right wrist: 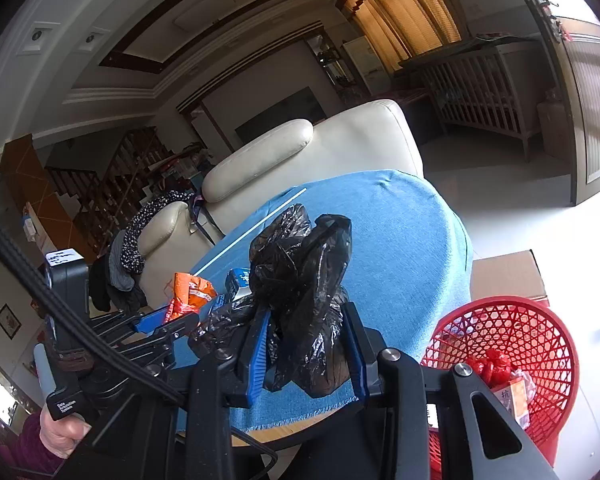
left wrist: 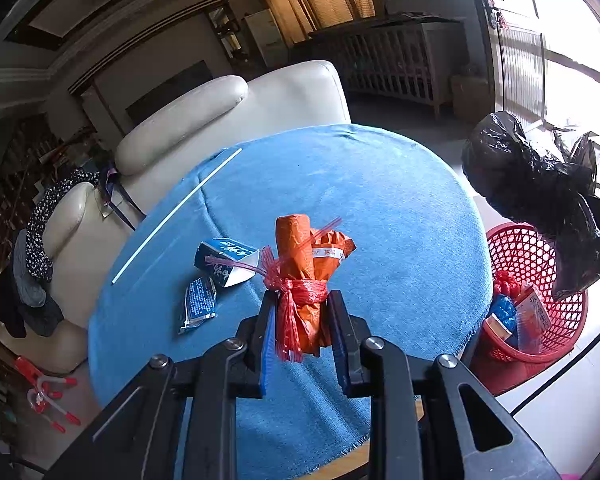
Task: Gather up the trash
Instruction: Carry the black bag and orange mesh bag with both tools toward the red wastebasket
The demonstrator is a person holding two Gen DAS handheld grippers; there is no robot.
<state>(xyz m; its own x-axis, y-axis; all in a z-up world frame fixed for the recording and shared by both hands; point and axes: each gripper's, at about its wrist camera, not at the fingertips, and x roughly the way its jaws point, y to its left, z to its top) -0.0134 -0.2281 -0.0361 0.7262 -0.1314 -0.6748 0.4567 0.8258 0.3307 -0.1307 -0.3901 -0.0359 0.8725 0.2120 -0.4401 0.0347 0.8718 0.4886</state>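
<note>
A cream sofa (left wrist: pixel 236 120) stood behind a round table under a blue cloth (left wrist: pixel 380 208). A red basket (left wrist: pixel 540 264) sat on the floor just beside the table's right edge, with red, blue and printed wrappers already in it.

The right gripper (right wrist: pixel 306 344) pointed forward and slightly down over the near table edge, its jaws clamped on a crumpled black bag (right wrist: pixel 300 280) that rose upright from between the blue pads; the basket lay to its lower right. The left gripper (left wrist: pixel 302 320) tilted more steeply toward the cloth, jaws pressed on an orange wrapper roll (left wrist: pixel 300 264) tied with red netting, held upright above the table. In the right view, a hand (right wrist: pixel 60 434) in a dark red sleeve gripped the left tool's handle at the lower left.

On the cloth left of the roll lay a blue carton (left wrist: pixel 224 260), a small blue packet (left wrist: pixel 198 304) just beside it, and a white straw (left wrist: pixel 176 216) farther back, apart from both.
</note>
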